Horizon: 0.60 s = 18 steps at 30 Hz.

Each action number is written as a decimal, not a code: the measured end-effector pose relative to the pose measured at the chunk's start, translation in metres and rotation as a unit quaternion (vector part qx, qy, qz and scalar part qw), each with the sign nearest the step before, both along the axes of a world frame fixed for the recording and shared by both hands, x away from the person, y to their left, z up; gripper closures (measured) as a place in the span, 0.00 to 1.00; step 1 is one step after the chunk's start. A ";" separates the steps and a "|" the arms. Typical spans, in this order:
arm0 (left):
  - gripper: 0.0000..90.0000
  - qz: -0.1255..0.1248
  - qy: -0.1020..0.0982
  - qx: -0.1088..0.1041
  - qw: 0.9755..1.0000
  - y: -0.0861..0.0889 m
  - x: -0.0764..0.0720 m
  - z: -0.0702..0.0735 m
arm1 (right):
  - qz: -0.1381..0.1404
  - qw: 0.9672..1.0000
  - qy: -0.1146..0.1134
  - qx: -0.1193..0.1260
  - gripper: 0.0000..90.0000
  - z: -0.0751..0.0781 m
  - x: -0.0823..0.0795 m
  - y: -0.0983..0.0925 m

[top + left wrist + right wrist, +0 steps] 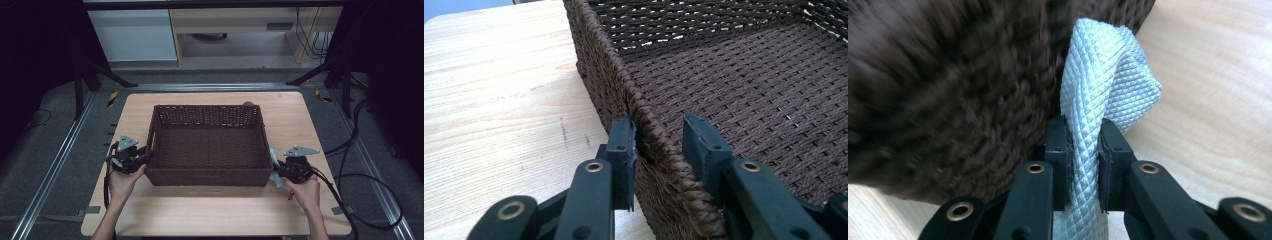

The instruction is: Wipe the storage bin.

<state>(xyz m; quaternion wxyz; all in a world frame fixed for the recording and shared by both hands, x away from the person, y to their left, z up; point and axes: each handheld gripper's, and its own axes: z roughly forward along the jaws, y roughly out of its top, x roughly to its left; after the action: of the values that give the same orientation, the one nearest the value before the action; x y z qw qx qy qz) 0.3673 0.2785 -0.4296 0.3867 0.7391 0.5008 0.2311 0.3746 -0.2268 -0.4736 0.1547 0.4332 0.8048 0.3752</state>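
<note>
A dark brown woven basket (207, 145) sits at the centre of a pale wooden table (215, 210), its open, empty floor facing up. At about eight o'clock of the basket, the left gripper (145, 156) straddles the left wall near the front corner: in the left gripper view the braided rim (659, 145) runs up between the two black jaws, one pad (624, 150) against the outside of the weave, the other inside and just off the rim, so the jaws stand spread around the wall without pinching it. At about four o'clock, the right gripper (276, 172) is pressed together on a pale grey, diamond-textured cloth (1098, 100), which rises folded from between the pads hard against the basket's outer right wall (948, 90).

The table's grain is light and clean, with a few faint scuffs (564, 132) near the left wall. Beyond twelve o'clock stand a white cabinet (132, 35) and a light wooden desk (250, 25) on a grey floor. Metal rails (55, 165) flank the table; black cables (370, 190) loop across the floor at three o'clock. Dark stands (87, 75) frame both sides.
</note>
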 end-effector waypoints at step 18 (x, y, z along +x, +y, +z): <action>0.73 0.002 -0.004 0.010 1.000 0.000 0.009 0.000 | 0.002 0.996 -0.076 0.046 0.88 0.036 -0.009 -0.005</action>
<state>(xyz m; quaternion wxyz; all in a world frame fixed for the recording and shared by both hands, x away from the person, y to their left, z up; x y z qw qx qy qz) 0.3759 0.2786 -0.4294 0.3812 0.7411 0.4979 0.2398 0.3656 -0.2319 -0.4380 0.1948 0.4083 0.7736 0.4438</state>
